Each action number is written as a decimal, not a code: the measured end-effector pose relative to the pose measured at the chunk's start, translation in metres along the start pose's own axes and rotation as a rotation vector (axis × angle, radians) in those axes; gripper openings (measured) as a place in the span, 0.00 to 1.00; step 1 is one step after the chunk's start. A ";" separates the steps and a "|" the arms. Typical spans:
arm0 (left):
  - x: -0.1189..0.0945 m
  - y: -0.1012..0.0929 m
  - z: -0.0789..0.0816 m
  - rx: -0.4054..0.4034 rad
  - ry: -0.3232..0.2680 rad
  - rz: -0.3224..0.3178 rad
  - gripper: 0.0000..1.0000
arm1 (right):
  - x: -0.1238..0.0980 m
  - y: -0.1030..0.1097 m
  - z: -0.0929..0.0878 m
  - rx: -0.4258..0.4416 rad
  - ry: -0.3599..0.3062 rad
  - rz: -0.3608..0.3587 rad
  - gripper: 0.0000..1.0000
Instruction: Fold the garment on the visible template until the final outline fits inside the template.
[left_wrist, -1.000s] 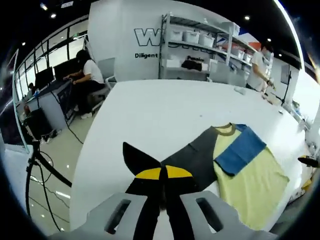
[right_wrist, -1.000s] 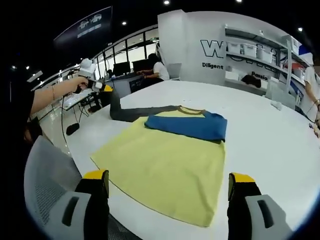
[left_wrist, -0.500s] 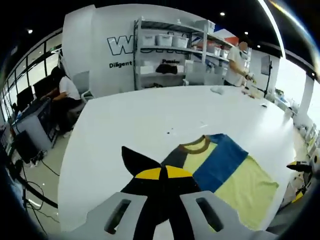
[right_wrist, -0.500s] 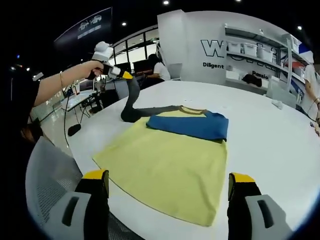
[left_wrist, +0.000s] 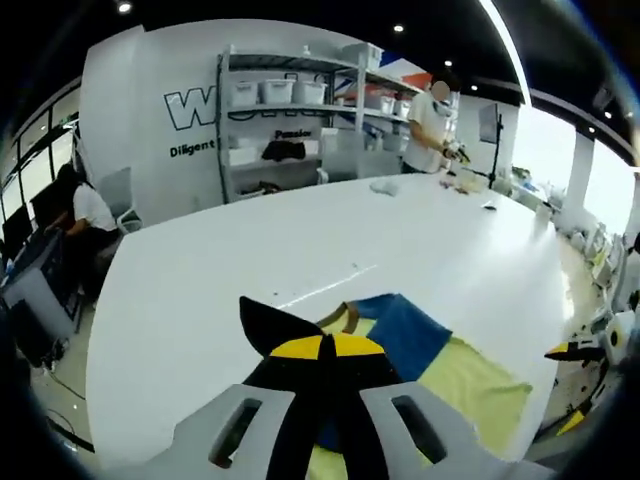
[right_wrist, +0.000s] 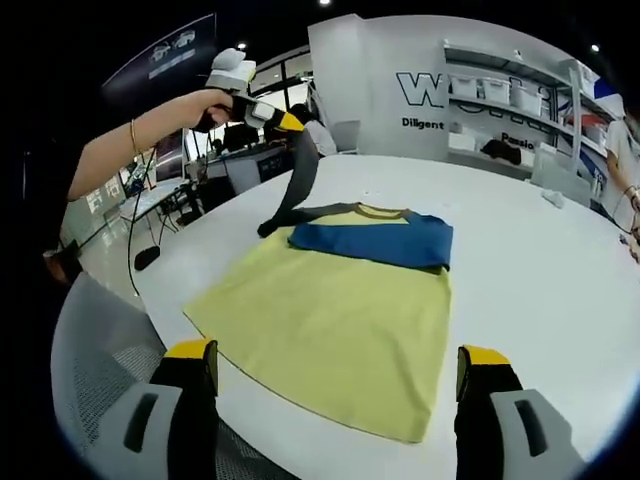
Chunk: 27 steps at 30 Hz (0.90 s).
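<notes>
A yellow shirt (right_wrist: 330, 320) lies flat on the white table (right_wrist: 520, 270). Its blue sleeve (right_wrist: 375, 243) is folded across the chest. The dark grey sleeve (right_wrist: 298, 185) is lifted off the table, hanging from my left gripper (right_wrist: 285, 120), which a hand holds above the shirt's collar end. In the left gripper view my left gripper (left_wrist: 322, 350) is shut on the grey sleeve (left_wrist: 275, 325), with the blue sleeve (left_wrist: 405, 335) and yellow body (left_wrist: 470, 380) below it. My right gripper (right_wrist: 335, 355) stands open near the shirt's hem, nothing between its jaws.
A grey mesh chair (right_wrist: 100, 370) sits by the table's near edge. Shelves with boxes (left_wrist: 290, 110) stand at the back. One person sits at a desk (left_wrist: 85, 215); another stands by the table's far end (left_wrist: 430, 120). Bare table surrounds the shirt.
My left gripper has raised the grey sleeve higher and carried it over toward the shirt's collar. The right gripper has stayed open in place.
</notes>
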<state>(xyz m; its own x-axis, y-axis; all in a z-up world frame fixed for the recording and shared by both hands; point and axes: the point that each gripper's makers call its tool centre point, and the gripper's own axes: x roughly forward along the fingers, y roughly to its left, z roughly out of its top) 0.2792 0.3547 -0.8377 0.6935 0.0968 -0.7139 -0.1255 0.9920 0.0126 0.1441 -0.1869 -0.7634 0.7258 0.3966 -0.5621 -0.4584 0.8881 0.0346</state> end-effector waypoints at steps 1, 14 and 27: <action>-0.005 -0.003 0.008 0.008 -0.005 -0.004 0.01 | 0.001 -0.001 -0.001 -0.007 0.001 -0.001 0.99; -0.055 -0.241 0.165 0.282 -0.198 -0.410 0.01 | -0.001 0.008 0.000 0.026 -0.005 0.053 0.99; -0.103 -0.449 0.168 0.497 -0.242 -0.710 0.01 | -0.001 0.001 -0.013 0.058 0.028 0.052 0.99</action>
<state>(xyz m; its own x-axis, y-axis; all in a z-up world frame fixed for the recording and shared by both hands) 0.3831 -0.0871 -0.6526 0.6283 -0.5937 -0.5027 0.6719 0.7398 -0.0340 0.1364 -0.1895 -0.7732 0.6863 0.4368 -0.5815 -0.4643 0.8786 0.1120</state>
